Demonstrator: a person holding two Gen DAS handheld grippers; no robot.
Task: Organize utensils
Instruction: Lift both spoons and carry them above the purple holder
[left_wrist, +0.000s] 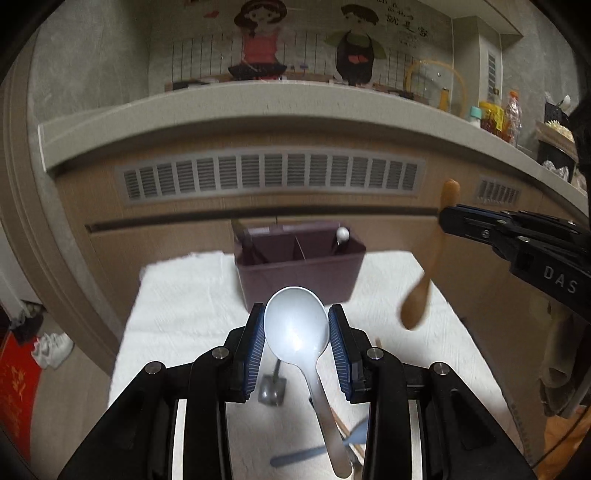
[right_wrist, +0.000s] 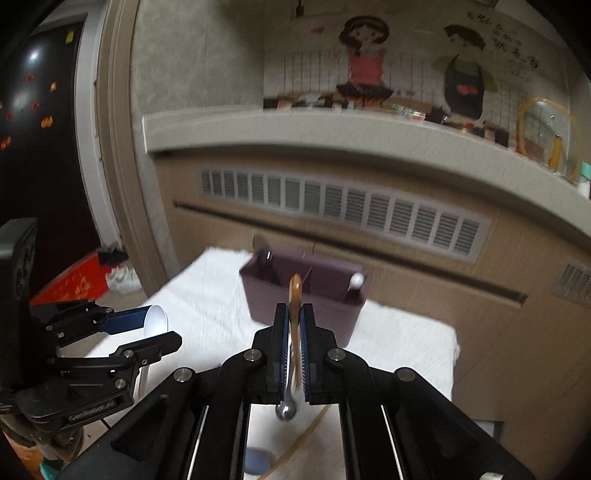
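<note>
Mid-carry: my left gripper (left_wrist: 296, 328) clamps the white spoon (left_wrist: 296, 325) by its bowl, right gripper (right_wrist: 294, 325) clenched on wooden spoon (left_wrist: 424, 266), both above the cloth. Next: drop each into purple caddy (left_wrist: 299, 269) w/o clashing

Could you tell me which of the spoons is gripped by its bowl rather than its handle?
The white spoon in the left gripper; the brown wooden spoon is pinched by its handle.
</note>
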